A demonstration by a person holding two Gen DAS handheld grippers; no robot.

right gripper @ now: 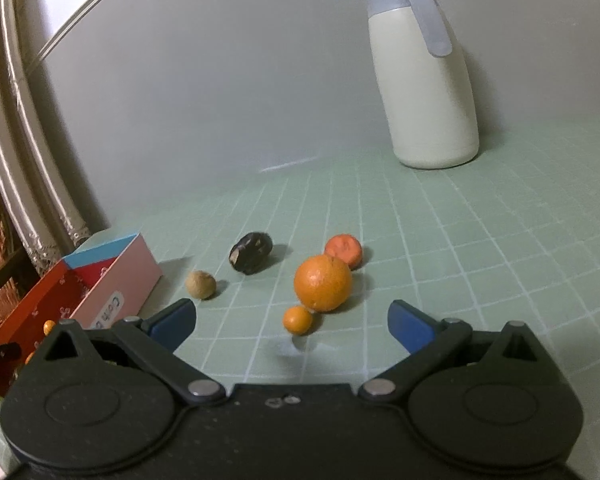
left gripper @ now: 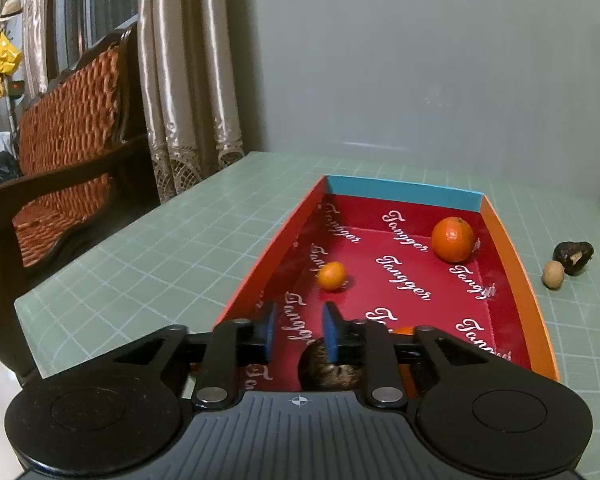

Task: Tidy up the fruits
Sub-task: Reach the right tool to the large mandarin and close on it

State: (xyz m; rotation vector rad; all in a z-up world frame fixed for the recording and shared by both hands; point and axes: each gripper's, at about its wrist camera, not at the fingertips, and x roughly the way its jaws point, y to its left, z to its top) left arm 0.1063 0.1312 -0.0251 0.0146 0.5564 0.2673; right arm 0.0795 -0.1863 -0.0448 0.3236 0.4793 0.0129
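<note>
A red box point(left gripper: 516, 280) printed "Tangger" lies on the green grid mat. It holds a big orange point(left gripper: 453, 239), a small orange point(left gripper: 332, 276), a dark fruit point(left gripper: 328, 368) and another orange fruit point(left gripper: 404, 330) near its front end. My left gripper point(left gripper: 299, 332) hangs over the box's near end, its jaws a narrow gap apart and empty. My right gripper point(right gripper: 292, 322) is wide open above the mat. Just ahead of it lie a small orange point(right gripper: 297, 320), a big orange point(right gripper: 323, 282), a flattened orange fruit point(right gripper: 343, 249), a dark fruit point(right gripper: 251, 252) and a tan round fruit point(right gripper: 200, 285).
A cream jug point(right gripper: 424, 80) with a grey lid stands at the back right. The box point(right gripper: 112, 280) sits at the left in the right wrist view. A wicker chair point(left gripper: 60, 140) and curtains point(left gripper: 180, 80) stand beyond the table's left edge. A grey wall is behind.
</note>
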